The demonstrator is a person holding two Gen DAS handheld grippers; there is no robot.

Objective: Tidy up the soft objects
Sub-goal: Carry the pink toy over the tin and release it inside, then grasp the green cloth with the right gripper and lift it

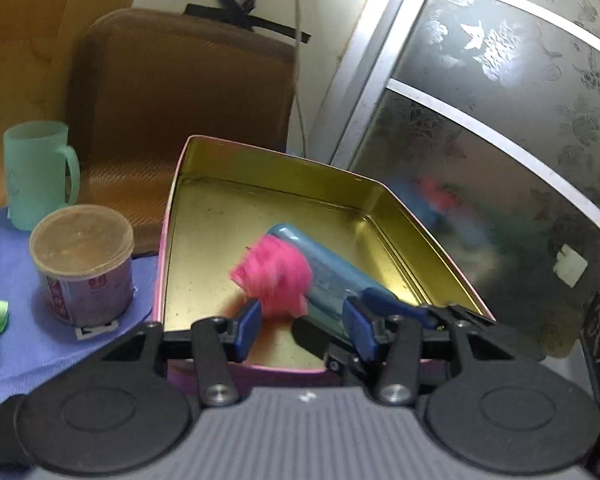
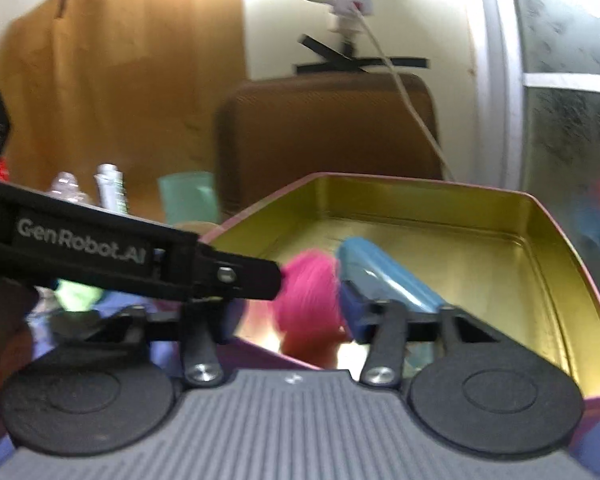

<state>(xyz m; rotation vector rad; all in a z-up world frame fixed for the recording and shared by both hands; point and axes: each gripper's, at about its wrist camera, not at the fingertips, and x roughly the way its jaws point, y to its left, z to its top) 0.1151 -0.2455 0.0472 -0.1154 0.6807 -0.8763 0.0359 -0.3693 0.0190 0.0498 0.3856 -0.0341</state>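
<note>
A fluffy pink pom-pom (image 1: 276,276) shows blurred over the near part of an open gold-lined tin (image 1: 268,152), beside a blue soft pouch (image 1: 332,276) lying in it. My left gripper (image 1: 302,328) stands at the tin's near rim with its blue fingers apart; the pom-pom is just ahead of the left fingertip, not pressed by both pads. In the right wrist view the pom-pom (image 2: 308,292) lies between the spread fingers of my right gripper (image 2: 290,320), over the tin (image 2: 420,182). The pouch (image 2: 384,276) is behind the right finger. A left gripper finger (image 2: 256,276) reaches the pom-pom from the left.
A pale green mug (image 1: 36,176) and a lidded round tub (image 1: 84,264) stand left of the tin on a blue cloth (image 1: 12,264). A brown chair back (image 1: 180,92) is behind. A frosted glass door (image 1: 500,140) is close on the right. Bottles (image 2: 108,188) stand far left.
</note>
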